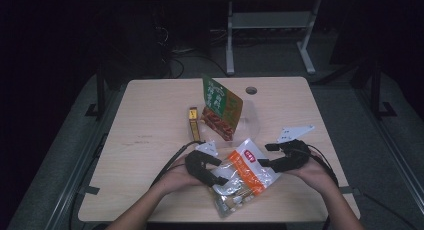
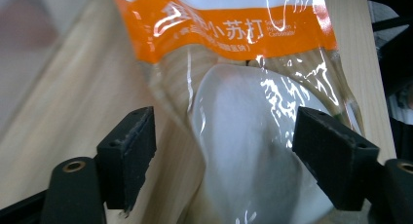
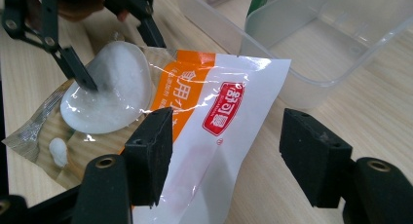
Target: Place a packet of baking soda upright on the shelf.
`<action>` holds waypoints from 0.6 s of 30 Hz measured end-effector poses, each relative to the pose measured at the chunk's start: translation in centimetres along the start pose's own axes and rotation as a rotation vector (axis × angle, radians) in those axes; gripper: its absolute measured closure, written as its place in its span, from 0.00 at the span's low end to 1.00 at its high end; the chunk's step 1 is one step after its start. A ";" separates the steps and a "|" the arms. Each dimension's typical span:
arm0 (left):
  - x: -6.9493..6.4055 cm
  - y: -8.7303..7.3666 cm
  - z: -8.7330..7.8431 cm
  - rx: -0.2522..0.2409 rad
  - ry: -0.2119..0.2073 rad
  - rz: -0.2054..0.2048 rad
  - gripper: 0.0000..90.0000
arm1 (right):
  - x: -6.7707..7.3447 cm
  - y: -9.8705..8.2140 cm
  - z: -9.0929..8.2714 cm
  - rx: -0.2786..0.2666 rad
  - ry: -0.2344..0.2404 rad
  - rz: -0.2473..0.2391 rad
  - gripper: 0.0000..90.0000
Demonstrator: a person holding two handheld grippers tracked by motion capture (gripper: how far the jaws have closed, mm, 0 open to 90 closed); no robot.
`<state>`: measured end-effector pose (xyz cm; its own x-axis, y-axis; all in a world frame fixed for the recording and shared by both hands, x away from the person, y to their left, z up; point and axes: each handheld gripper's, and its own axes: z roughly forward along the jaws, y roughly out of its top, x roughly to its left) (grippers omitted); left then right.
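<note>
Near the front edge of the worktop (image 1: 150, 120), about midway along it, lies a clear pouch (image 1: 243, 176) with an orange band and a white top, flat on the wood between the two grippers. From above, the left gripper (image 1: 216, 171) sits at the pouch's left side and the right gripper (image 1: 265, 155) at its upper right, each in a hand. The left gripper view adds what the high view cannot: a lump of white powder bulging inside the film, between jaws that stand wide and press on nothing. The right gripper view has the white printed end with a red logo lying between its own parted jaws, the pads clear of the film; a small separate clump of powder sits near the pouch's far corner.

Behind the pouch, toward the middle of the worktop, a clear plastic tub (image 3: 336, 44) stands open; a green and red packet (image 1: 221, 107) leans upright in or against it, which one I cannot tell. A small yellow stick pack (image 1: 193, 123) lies just left of the packet. Print on the band is too blurred to read, and the pouch's lower end is cut off in both gripper views.
</note>
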<state>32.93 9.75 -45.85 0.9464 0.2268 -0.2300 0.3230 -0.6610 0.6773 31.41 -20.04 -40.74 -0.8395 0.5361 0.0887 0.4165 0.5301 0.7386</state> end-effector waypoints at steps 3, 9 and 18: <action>0.1 0.1 0.5 -0.005 -0.040 -0.026 0.34 | 0.0 0.0 0.0 -0.002 -0.001 -0.001 0.40; 0.2 0.2 0.6 -0.010 -0.061 -0.029 0.50 | 0.0 -0.1 0.0 -0.003 0.000 -0.005 0.41; -0.3 0.4 -0.1 -0.023 -0.057 0.065 0.97 | 0.1 0.0 -0.2 -0.010 0.007 0.012 0.40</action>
<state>32.75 9.47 -45.45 0.9642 0.1418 -0.2240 0.2609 -0.6560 0.7082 31.28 -20.15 -40.57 -0.8369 0.5378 0.1023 0.4233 0.5172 0.7439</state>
